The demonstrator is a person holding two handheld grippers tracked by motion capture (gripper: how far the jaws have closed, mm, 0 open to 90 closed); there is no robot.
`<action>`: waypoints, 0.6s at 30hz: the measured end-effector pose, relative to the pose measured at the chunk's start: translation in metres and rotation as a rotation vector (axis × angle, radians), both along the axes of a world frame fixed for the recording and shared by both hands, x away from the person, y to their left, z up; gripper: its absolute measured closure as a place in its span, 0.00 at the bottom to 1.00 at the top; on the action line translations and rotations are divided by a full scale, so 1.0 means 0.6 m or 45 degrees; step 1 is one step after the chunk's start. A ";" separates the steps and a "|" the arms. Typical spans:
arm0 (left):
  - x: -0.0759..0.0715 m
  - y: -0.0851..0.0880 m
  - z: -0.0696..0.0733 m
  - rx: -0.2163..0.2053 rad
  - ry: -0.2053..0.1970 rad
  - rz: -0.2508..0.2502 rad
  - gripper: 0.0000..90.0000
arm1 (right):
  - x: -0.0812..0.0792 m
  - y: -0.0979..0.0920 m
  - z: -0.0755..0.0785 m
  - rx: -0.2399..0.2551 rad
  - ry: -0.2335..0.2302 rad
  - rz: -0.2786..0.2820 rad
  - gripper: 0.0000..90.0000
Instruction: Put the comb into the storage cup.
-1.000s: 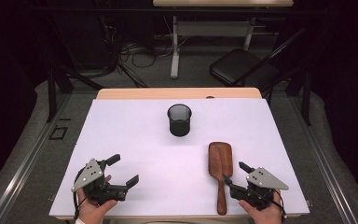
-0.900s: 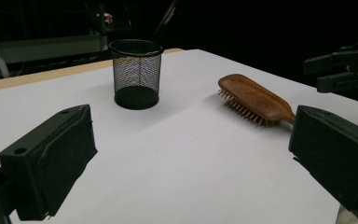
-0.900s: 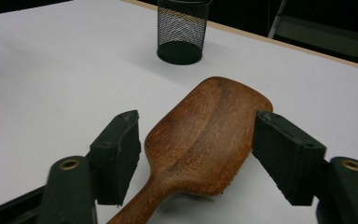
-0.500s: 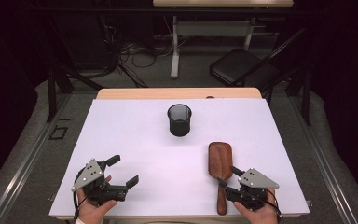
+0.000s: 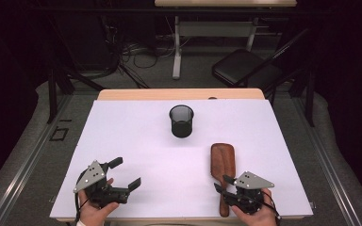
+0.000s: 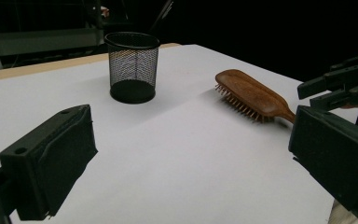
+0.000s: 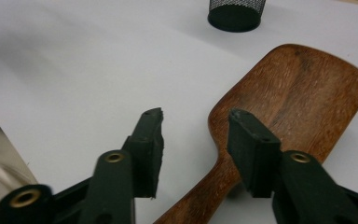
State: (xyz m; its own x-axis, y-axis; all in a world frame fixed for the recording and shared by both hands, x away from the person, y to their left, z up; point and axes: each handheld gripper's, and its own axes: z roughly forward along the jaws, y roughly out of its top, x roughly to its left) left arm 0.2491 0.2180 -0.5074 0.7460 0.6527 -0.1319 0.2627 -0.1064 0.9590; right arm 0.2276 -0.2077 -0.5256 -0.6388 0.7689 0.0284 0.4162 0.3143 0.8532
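wooden brush (image 5: 222, 165) lies on the white sheet (image 5: 141, 141) at the near right, bristles down, its long axis running from the near edge away toward the mesh cup (image 5: 181, 121): paddle head at the far end, thin handle at the near end. the right gripper (image 5: 228, 188) sits right over that handle, close to the table's near edge, and its jaws have just been closing. in the right gripper view the handle's neck runs up between the two jaws, close by the right one, and gaps show on both sides, so the jaws are apart and not yet clamped on the wood. the grip looks set across the handle, square to the brush's length. the left gripper (image 5: 125, 175) rests well away at the near left, jaws wide apart on nothing; the right hand is far the nearer one.
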 end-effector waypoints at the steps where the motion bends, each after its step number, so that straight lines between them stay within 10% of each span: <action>1: 0.000 0.000 0.000 0.000 0.001 0.000 0.01 | 0.000 0.001 -0.002 -0.011 0.010 0.001 0.70; 18: 0.001 0.000 -0.002 0.001 0.006 0.001 0.01 | 0.010 0.012 -0.022 -0.098 0.164 0.057 1.00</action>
